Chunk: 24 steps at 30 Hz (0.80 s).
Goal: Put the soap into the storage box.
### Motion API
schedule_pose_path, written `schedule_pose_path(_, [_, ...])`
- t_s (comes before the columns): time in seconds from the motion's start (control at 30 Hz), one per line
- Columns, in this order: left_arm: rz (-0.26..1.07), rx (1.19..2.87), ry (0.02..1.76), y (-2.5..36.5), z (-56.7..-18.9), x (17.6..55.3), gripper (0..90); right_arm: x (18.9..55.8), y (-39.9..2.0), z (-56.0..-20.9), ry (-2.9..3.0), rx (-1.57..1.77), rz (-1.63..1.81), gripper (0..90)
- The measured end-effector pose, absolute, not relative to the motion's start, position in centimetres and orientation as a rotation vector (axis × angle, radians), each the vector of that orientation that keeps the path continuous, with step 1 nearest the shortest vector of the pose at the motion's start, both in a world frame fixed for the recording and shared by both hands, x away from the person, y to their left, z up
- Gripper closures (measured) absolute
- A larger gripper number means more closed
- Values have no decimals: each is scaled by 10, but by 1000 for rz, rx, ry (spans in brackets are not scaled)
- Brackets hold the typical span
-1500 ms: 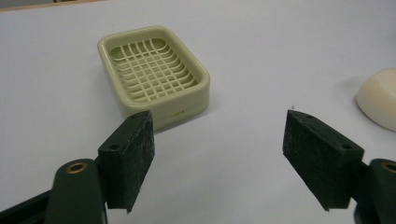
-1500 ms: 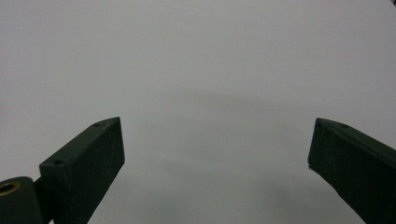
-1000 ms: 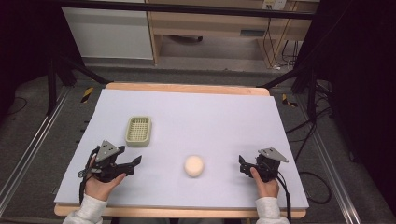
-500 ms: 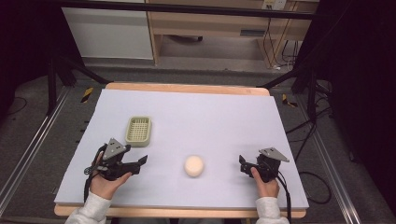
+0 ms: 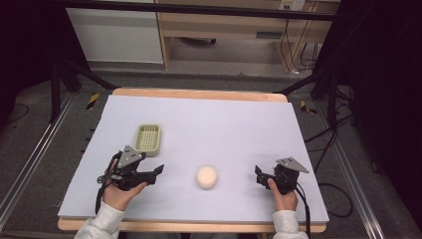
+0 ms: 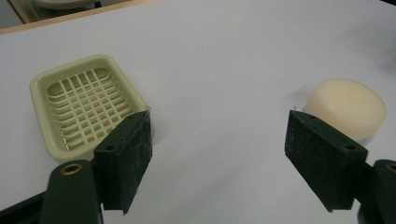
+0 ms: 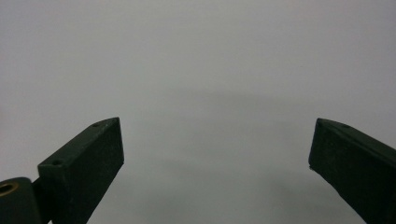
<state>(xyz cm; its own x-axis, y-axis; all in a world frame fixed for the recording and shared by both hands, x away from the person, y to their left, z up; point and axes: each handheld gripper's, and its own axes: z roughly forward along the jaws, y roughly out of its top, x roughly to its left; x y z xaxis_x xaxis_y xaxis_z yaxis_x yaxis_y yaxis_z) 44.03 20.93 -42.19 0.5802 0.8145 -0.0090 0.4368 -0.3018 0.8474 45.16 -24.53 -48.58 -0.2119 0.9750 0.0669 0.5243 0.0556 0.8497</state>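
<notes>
High view: left gripper (image 5: 158,171), jaws spread wide, nothing held, near-left on the white table (image 5: 239,124). Round cream soap (image 5: 206,177) lies just right of it, untouched. Pale green soap dish (image 5: 148,140) just beyond. Right gripper (image 5: 258,175), near-right, jaws wide apart, empty.

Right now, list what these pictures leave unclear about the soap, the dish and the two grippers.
- Soap: in the left gripper view, a jaw covers its near edge; the underside is hidden.
- Dish: in the same view, the other jaw hides its near corner.
- Left gripper: in the high view, the jaw gap is too small to judge.
- Right gripper: in the high view, the hand covers its rear.
</notes>
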Motion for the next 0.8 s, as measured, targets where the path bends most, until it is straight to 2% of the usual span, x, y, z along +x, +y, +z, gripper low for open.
schedule_pose_path(0.8, [513,1957,966,169,-422,451,232,452,-245,-486,1795,1491,1054,37])
